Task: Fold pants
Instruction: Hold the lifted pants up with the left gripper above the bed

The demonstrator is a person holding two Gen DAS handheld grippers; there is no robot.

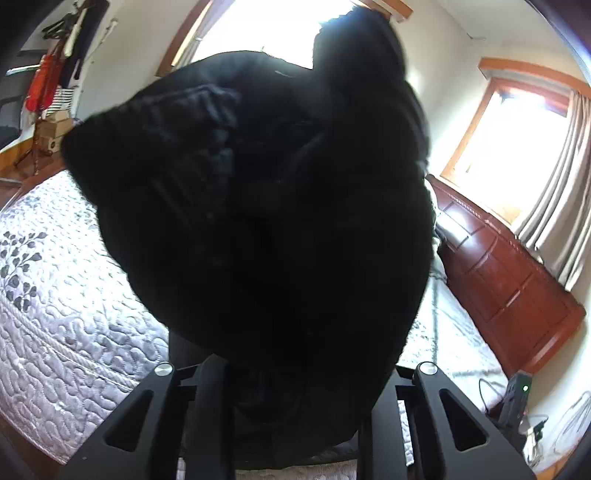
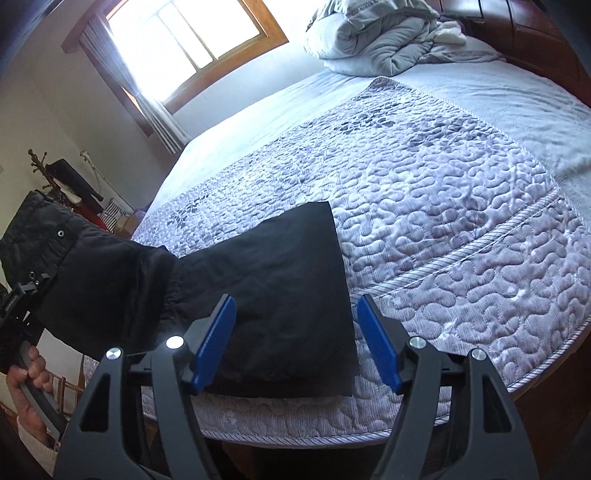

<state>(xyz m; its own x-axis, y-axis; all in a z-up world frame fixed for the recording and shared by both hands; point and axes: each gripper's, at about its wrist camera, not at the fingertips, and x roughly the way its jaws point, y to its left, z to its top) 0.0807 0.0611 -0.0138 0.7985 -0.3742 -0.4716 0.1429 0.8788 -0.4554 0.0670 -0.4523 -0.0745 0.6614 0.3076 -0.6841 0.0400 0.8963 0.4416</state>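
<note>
Black pants (image 2: 280, 280) lie partly on the quilted bed (image 2: 461, 221), one folded leg end flat near the front edge. Their waistband end (image 2: 74, 273) is lifted off the bed at the left, where my left gripper (image 2: 22, 291) is shut on it. In the left wrist view the bunched black pants (image 1: 258, 221) fill the middle and hide the fingertips. My right gripper (image 2: 295, 301) hovers over the flat leg end, its blue pads (image 2: 218, 343) spread wide and touching nothing.
A grey duvet heap (image 2: 376, 33) sits at the bed's far end by the wooden headboard (image 1: 509, 280). A hand (image 2: 26, 384) grips the left tool's handle. A power strip with cables (image 1: 517, 391) lies beside the bed. Clothes hang on a rack (image 1: 55, 74).
</note>
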